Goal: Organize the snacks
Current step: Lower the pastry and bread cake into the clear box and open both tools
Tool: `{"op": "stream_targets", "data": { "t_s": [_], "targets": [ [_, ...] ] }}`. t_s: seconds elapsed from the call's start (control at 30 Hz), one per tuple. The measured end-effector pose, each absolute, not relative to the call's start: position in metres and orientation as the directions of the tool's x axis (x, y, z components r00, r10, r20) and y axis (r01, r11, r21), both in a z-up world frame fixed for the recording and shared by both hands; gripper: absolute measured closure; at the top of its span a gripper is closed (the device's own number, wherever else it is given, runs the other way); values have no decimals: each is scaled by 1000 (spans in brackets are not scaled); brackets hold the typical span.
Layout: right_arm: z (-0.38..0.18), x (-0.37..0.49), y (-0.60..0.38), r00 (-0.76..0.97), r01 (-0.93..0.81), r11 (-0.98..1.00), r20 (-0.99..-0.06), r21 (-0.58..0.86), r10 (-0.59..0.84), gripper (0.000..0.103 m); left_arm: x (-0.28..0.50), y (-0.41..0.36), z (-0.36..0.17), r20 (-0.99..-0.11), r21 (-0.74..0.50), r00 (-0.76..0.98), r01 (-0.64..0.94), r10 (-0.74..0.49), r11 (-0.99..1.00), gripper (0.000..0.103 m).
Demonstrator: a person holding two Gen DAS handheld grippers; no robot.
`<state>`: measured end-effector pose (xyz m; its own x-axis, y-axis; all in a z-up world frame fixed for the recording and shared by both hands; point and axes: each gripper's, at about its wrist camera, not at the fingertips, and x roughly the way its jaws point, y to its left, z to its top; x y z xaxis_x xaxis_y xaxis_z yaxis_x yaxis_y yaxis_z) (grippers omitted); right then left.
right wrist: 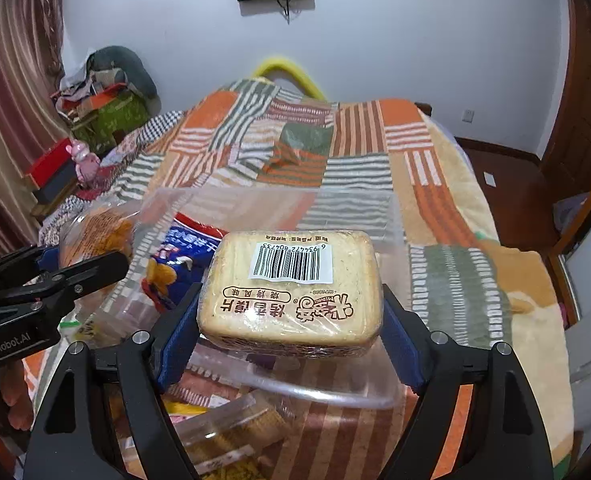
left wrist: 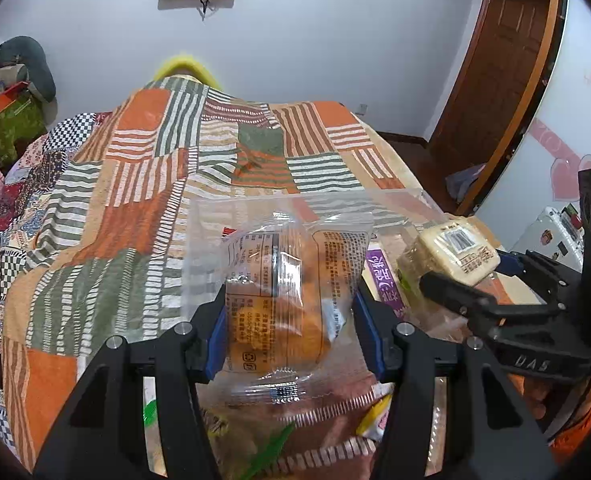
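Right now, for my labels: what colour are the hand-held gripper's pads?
Blue pads, clearest in the right wrist view.

Both grippers' jaws clamped, angled downward

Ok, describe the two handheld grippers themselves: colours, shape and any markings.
Both are matte black plastic. The left gripper and right gripper each have two angular, triangulated fingers with cut-out windows, silver round screw heads and blue pads on the inner faces. White "GenRobot.AI" lettering marks the left gripper's side. No cables or sleeves show.
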<state>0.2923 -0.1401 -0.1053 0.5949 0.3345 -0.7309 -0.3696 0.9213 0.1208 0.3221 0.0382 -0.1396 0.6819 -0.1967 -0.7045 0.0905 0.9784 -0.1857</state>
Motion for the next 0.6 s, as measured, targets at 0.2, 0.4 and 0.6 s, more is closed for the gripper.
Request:
{"op": "stream_targets", "data": {
  "t_s": [0.2,0.4,0.6],
  "targets": [
    [-112,296,-134,582,-379,920,-749,95,317,23,336,37,-151,-723,-172,666,81,-181,982,48],
    [-114,298,-129,550,-400,911,-768,104,329,21,337,39,-154,-733,-198,650,76,-199,977,44],
    [-102,288,-131,585,-407,911,-747,69,318,20,323,38,-141,-719,-170,671,80,-179,982,37]
  ]
}}
